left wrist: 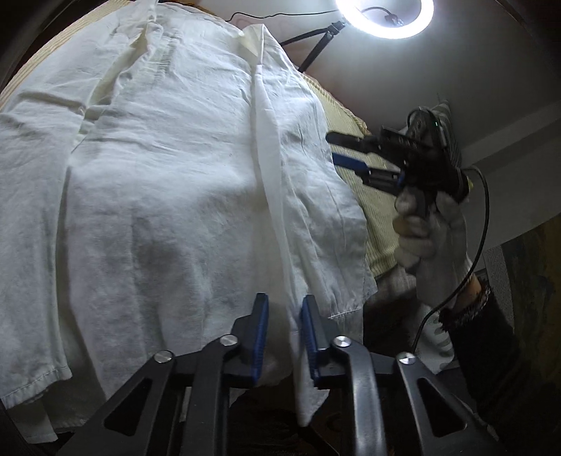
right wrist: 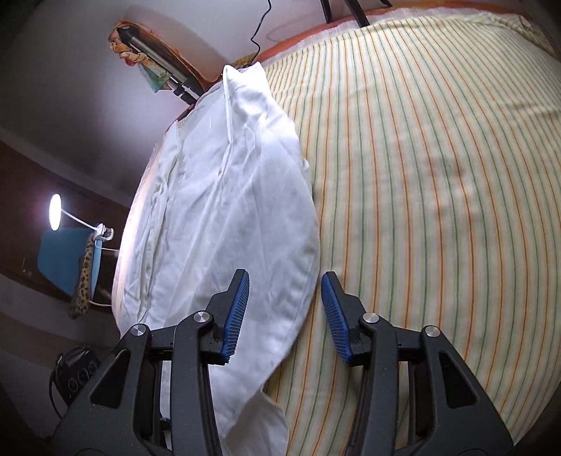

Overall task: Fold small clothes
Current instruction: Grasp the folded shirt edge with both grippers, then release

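1. A bed (right wrist: 438, 175) covered by a pale yellow sheet with thin green and orange stripes carries the work; the room around it is dim, with grey-white walls.
2. A white garment (left wrist: 157, 175), wrinkled and with a long placket seam running down it, lies spread over the left part of the bed, its near hem hanging over the bed's edge. In the right wrist view it shows as a long white fold beside bare striped sheet.
3. The left hand-held gripper (left wrist: 284, 315) has its blue pads narrowly apart, with a strip of the garment's hem edge running between them; the cloth fills the gap, so the pads appear to pinch it, though the contact itself is hard to make out.
4. The right hand-held gripper (right wrist: 285, 291) has its jaws partly apart and holds nothing. One pad lies over the garment's right edge, the other over the sheet; whether either touches cannot be told.
5. In the left wrist view the right hand-held gripper hangs beyond the garment's right edge, held by a hand in a white glove (left wrist: 427, 231), a black cable trailing from it.
6. A bright ring light (left wrist: 384, 17) on a black stand stands behind the bed.
7. A small lit desk lamp (right wrist: 56, 212) shines to the left, near a blue surface with a leopard-print cloth (right wrist: 82, 277) draped over it.
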A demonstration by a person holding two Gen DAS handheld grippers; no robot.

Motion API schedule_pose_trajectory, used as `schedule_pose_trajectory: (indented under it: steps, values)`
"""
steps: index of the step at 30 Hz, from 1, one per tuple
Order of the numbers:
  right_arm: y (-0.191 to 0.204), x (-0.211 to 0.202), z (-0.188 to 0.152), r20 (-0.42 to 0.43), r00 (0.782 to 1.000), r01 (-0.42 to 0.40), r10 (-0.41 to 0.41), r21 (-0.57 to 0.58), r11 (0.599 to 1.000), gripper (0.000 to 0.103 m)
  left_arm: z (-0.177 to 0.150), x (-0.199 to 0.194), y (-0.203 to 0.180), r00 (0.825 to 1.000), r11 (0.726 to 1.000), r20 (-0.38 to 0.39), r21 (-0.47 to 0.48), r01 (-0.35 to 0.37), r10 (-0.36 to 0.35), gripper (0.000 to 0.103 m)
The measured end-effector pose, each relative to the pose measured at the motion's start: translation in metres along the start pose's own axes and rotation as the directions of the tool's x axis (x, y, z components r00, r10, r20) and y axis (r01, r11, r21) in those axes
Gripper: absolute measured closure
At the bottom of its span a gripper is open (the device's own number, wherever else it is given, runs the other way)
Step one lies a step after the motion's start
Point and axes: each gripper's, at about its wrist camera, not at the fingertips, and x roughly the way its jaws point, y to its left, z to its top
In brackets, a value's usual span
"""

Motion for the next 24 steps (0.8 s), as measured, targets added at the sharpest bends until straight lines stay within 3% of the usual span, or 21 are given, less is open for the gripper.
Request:
schedule_pose_trajectory:
  steps: [2, 5, 10, 12, 20, 24]
  values:
    - [0.002, 0.004, 0.008, -0.003, 1.0, -0.003, 0.003, -0.01, 1.0, 0.089, -0.001, 0.001, -0.001, 1.0, 1.0, -0.001, 0.007, 0.003, -0.003, 0.096]
    - [0.004, 0.005, 0.013, 0.003, 1.0, 0.011, -0.01, -0.034, 0.999, 0.098, 0.001, 0.003, -0.004, 1.0, 1.0, 0.001, 0.007, 0.011, -0.011, 0.102]
    - [0.014, -0.01, 0.023, 0.041, 0.994, 0.103, -0.1, -0.105, 0.989, 0.1, 0.007, -0.002, -0.003, 0.993, 0.991, 0.026, -0.065, 0.114, -0.112, 0.103]
    - [0.01, -0.013, 0.03, 0.056, 0.993, 0.113, -0.108, -0.093, 0.989, 0.1, 0.008, 0.001, -0.004, 0.993, 0.991, 0.038, -0.066, 0.118, -0.115, 0.103]
    - [0.002, 0.007, 0.026, -0.01, 0.992, 0.122, -0.124, -0.129, 0.984, 0.098, -0.002, 0.011, -0.013, 0.999, 1.0, 0.032, 0.019, -0.023, 0.023, 0.103]
    - [0.002, -0.012, 0.018, 0.024, 0.988, 0.152, -0.15, -0.119, 0.981, 0.096, -0.004, 0.005, -0.022, 0.995, 0.993, 0.047, 0.07, -0.093, 0.09, 0.086]
